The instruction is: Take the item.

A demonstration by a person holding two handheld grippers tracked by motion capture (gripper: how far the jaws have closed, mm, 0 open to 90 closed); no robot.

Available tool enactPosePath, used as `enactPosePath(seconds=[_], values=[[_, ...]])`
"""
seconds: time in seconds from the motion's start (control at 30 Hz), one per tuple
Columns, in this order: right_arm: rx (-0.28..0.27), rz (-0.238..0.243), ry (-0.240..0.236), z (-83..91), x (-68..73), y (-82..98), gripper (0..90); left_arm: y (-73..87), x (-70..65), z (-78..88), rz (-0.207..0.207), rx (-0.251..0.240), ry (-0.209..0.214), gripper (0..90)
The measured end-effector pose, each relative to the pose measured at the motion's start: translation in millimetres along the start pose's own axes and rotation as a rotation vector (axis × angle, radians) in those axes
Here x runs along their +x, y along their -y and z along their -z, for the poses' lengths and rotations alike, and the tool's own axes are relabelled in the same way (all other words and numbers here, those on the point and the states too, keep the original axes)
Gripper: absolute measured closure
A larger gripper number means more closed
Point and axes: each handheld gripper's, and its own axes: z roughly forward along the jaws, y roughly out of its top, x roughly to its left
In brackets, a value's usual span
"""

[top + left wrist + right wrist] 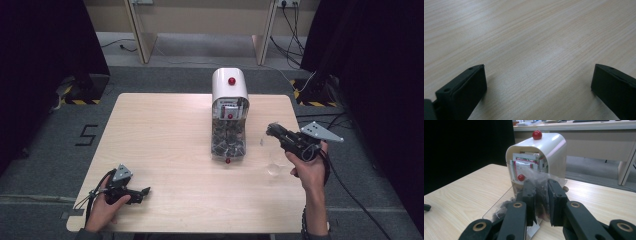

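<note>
Sachet out of the dispenser, cup next.

We hold a clear sachet [541, 192] of dark tea pinched between the closed jaws of the right gripper [541, 202], lifted just in front of the dispenser [229, 112], a white, round-topped box with red knobs and a see-through front tray full of packets. The step in hand looks like carrying the sachet off; the next move, we judge, calls for a steady swing over to the glass cup [274, 169] by the right hand (faint, hard to make out) and a release above it. The left gripper [539, 82] rests low over the pale wood-grain table [165, 150], jaws wide apart and empty.
</note>
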Motion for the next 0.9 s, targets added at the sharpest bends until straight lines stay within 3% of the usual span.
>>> enactPosePath(seconds=[0.4, 0.63, 0.83, 0.9], values=[[0.003, -0.009, 0.027, 23.4, -13.3, 3.6, 78.6, 0.0, 0.0, 0.0, 0.000, 0.000, 0.000, 0.0], [0.024, -0.003, 0.075, 42.5, -23.9, 7.0, 78.6, 0.0, 0.0, 0.1, 0.000, 0.001, 0.000, 0.0], [0.073, 0.005, 0.090, 47.2, -28.3, 13.8, 78.6, 0.0, 0.0, 0.1, 0.000, 0.001, 0.000, 0.0], [0.116, 0.013, 0.090, 44.2, -28.5, 18.4, 78.6, 0.0, 0.0, 0.0, 0.000, 0.000, 0.000, 0.0]])
